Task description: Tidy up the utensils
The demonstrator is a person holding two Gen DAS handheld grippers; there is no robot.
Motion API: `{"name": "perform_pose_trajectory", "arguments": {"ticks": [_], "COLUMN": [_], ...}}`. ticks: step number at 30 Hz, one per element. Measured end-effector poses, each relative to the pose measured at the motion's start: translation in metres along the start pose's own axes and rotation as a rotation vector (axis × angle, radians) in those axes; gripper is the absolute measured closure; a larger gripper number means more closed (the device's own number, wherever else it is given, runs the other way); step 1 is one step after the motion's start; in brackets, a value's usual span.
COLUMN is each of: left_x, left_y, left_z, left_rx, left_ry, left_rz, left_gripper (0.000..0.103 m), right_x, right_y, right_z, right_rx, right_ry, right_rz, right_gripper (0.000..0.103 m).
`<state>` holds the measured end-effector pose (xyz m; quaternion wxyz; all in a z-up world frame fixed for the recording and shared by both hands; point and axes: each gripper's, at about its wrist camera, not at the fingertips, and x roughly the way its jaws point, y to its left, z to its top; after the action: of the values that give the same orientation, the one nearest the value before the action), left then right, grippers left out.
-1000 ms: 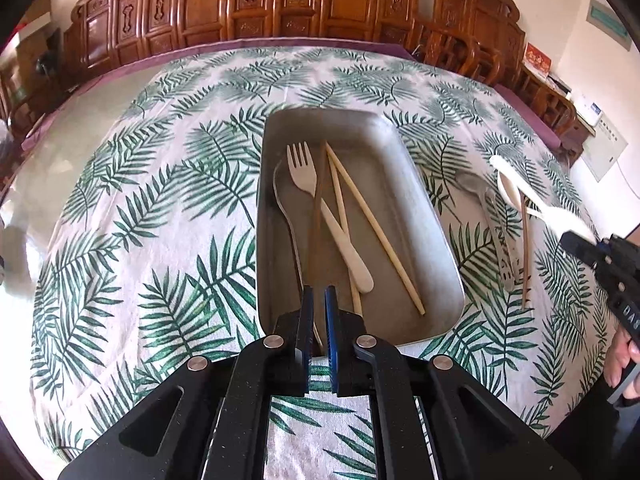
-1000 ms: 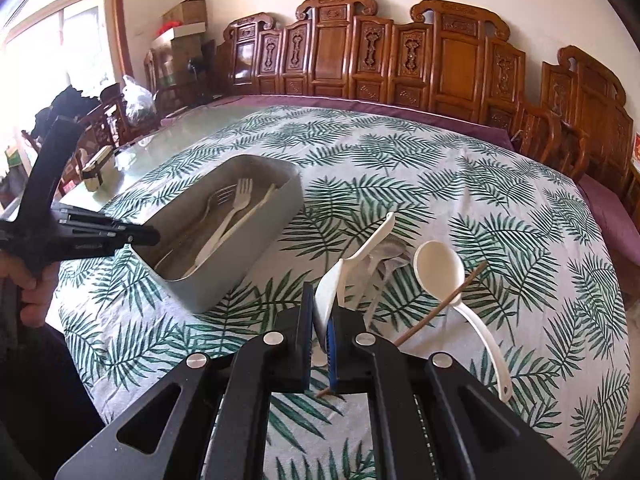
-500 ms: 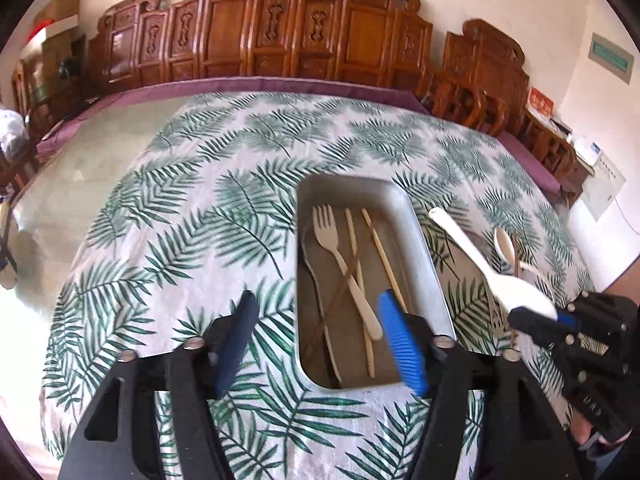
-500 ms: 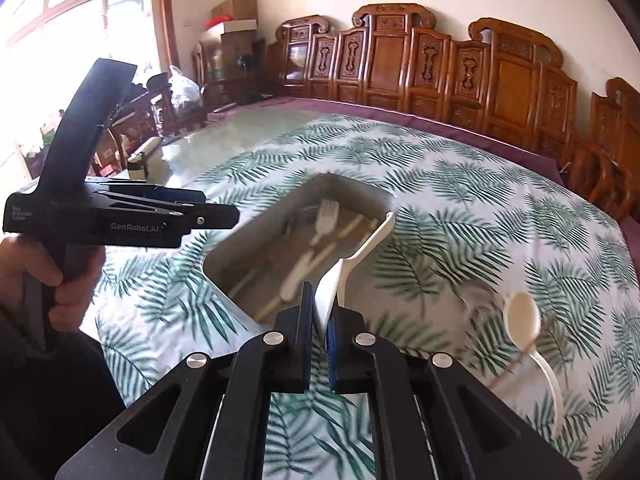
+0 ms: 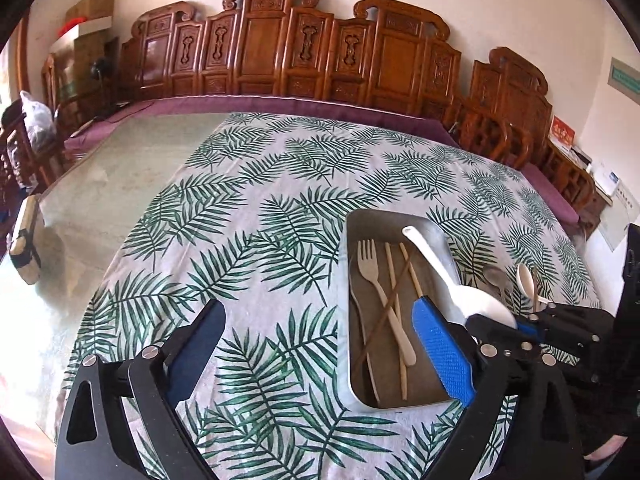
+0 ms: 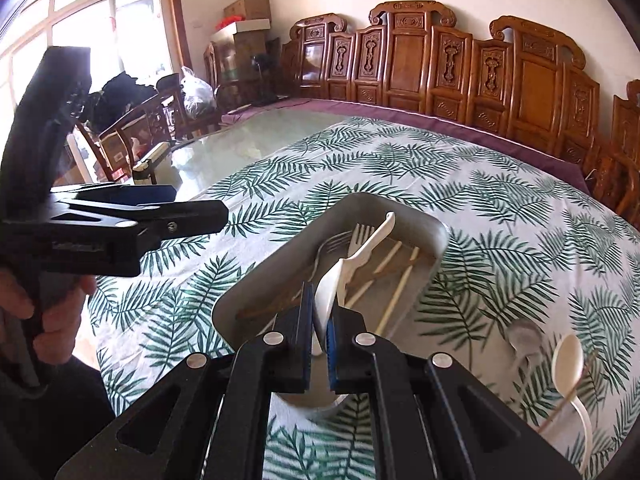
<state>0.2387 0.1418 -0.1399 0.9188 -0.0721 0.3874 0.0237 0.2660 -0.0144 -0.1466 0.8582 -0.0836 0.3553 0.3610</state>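
While the right gripper (image 6: 319, 322) stays out over the near end of the grey tray (image 5: 356, 220), its fingers are clamped on the bowl of a white plastic spoon (image 6: 362, 250), whose handle slants up and away above the tray's contents. Left gripper (image 5: 320, 344): jaws opening, wide apart, nothing between them, held above the leaf-print tablecloth (image 5: 248, 208) just left of the tray. Inside the tray lie a pale fork (image 5: 370, 266), a metal fork (image 6: 328, 246) and several chopsticks (image 5: 394, 280). On the cloth to the right of the tray remain a metal spoon (image 6: 522, 338), a cream spoon (image 6: 568, 360) and a thin stick (image 6: 570, 394). Judged from its look, the held spoon is light, rigid and smooth, so it may pivot or slip in a grip on the curved bowl; the handle's flat middle would offer a steadier hold. Release should be low, so the spoon settles lengthwise beside the fork without bouncing
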Motion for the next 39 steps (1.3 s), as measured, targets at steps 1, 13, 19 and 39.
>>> {"name": "perform_pose_trajectory", "arguments": {"ticks": [1,13,19,39], "left_x": [-0.001,0.002,0.003,-0.007], "left_y": [0.001,0.006,0.004,-0.045], "left_z": [0.0,0.0,-0.001,-0.005], "left_rx": [-0.002,-0.013,-0.006,0.063], "left_ry": [-0.001,0.004,0.006,-0.009], "left_rz": [0.001,0.011,0.006,-0.074], "left_gripper": [0.012,0.012,0.012,0.012], "right_x": [0.005,0.039,0.038,-0.048], "right_y": [0.001,-0.01,-0.006,-0.063], "right_z": [0.001,0.006,-0.003,-0.021], "right_rx": [-0.002,0.074,0.11,0.124], "right_ry": [0.004,0.047,0.049,-0.018], "right_rz": [0.001,0.064,0.106,0.005], "right_gripper": [0.096,0.096,0.093,0.079]}}
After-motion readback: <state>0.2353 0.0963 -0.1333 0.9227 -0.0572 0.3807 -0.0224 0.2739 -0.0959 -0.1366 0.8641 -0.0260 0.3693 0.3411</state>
